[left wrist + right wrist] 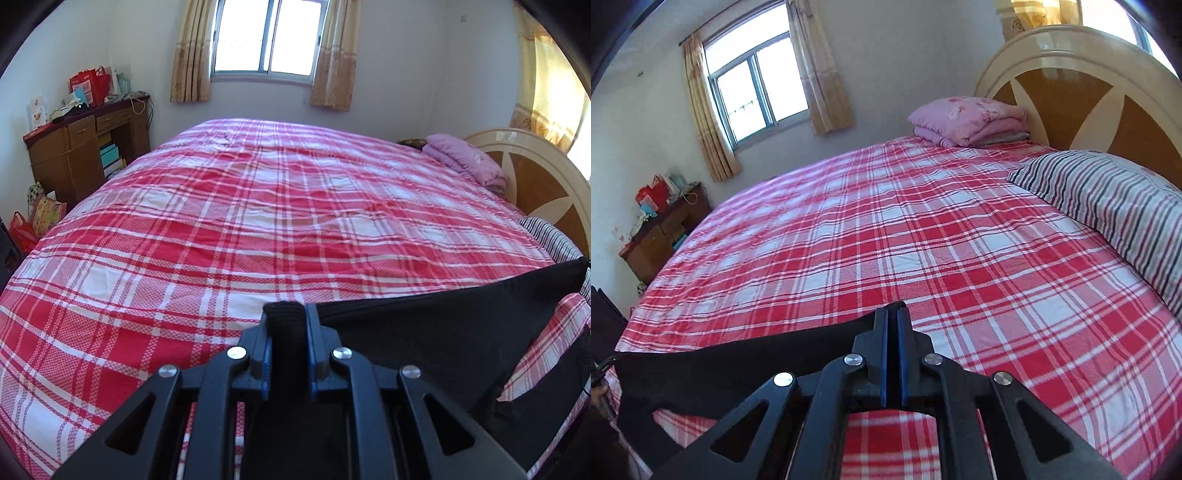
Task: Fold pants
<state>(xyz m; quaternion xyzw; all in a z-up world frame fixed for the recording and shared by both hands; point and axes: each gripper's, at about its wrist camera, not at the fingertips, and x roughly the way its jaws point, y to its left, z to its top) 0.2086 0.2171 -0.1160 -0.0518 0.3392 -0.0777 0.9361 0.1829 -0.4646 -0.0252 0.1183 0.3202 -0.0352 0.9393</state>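
Left wrist view shows the left gripper [287, 314] clamped on a thick bunched edge of the black pants [443, 317], which stretch right, taut above the near part of the plaid bed [258, 206]. The right gripper [892, 317] pinches their other end; pants [738, 354] run left.

Both cameras sit low and close above the near edge of the bed [258, 206], each looking forward along its own gripper fingers over the red plaid sheet [886, 240]. The left wrist view faces straight to the far wall with the window [267, 35], and the wooden desk [88, 147] is at far left. The right wrist view is tilted and turned more to the right, toward the headboard [1071, 81]. Both views share the sheet, window, desk, headboard, pink folded blanket [964, 118] and striped pillow [1108, 199].
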